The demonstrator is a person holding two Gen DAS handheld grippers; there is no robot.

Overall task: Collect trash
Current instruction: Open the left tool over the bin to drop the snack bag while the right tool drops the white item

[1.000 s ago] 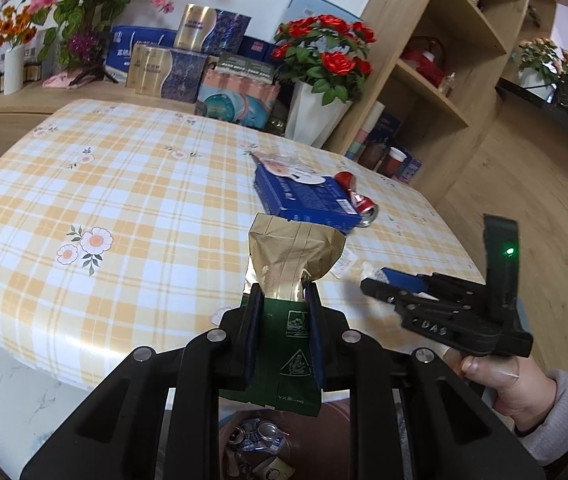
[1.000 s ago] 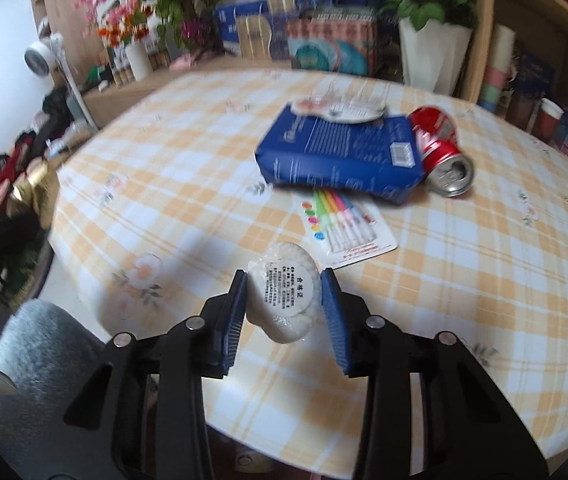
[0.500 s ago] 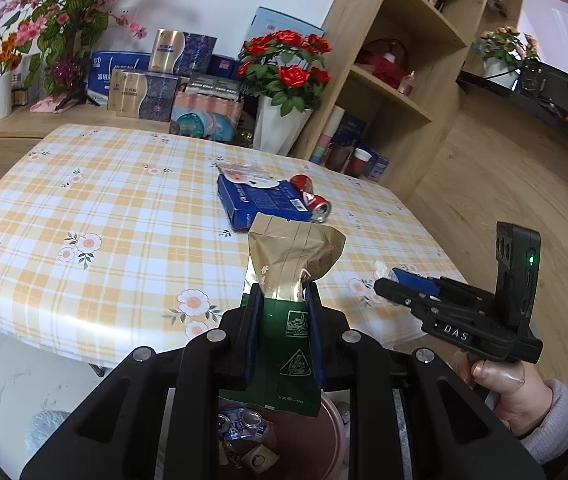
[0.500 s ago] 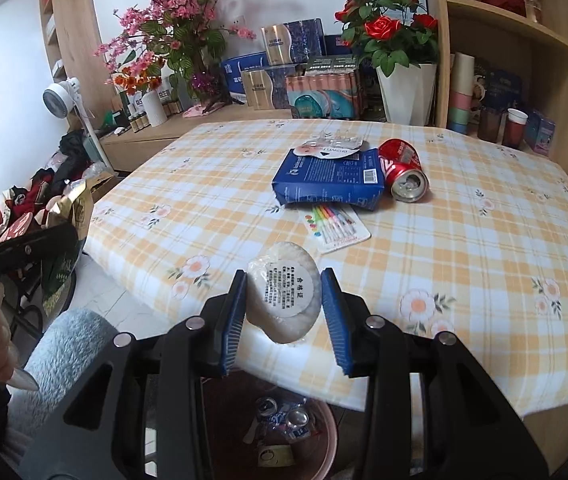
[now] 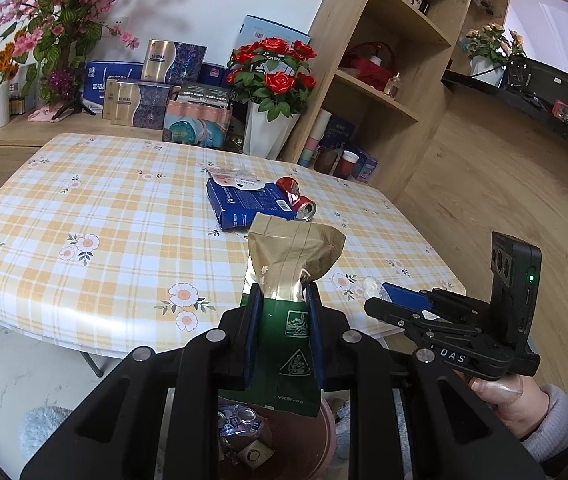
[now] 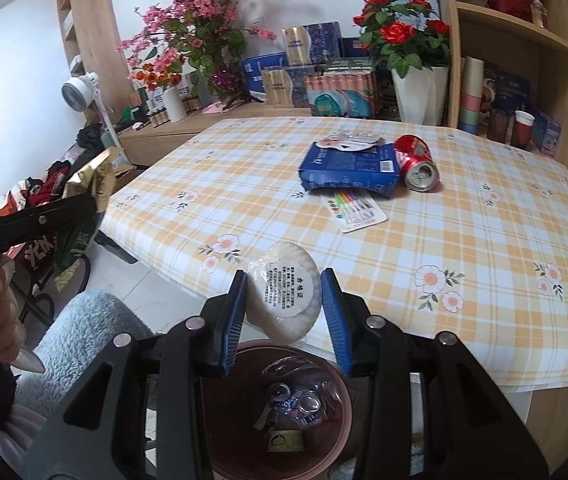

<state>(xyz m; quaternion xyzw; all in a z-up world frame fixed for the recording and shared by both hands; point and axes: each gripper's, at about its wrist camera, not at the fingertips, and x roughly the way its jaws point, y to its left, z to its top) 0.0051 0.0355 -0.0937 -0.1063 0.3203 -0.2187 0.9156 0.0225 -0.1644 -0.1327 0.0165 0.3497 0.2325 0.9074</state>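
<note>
Trash was in both claws: left claw clamped a green-and-gold pouch, right claw pinched a white wrapped puck, both hanging over the pink bin near the worktop edge.

**Checked table carrying a small cluster of clutter**

A table in a yellow-and-white checked cloth with printed flowers is filling the middle of both views. A blue box is lying flat near the far side, with a flat printed packet resting on top of it. A crushed red can is lying on its side, touching the box's right end. A pack of coloured pens is poking out from under the box's near edge. Below the table's near edge, a pink bin is standing on the floor.
</note>
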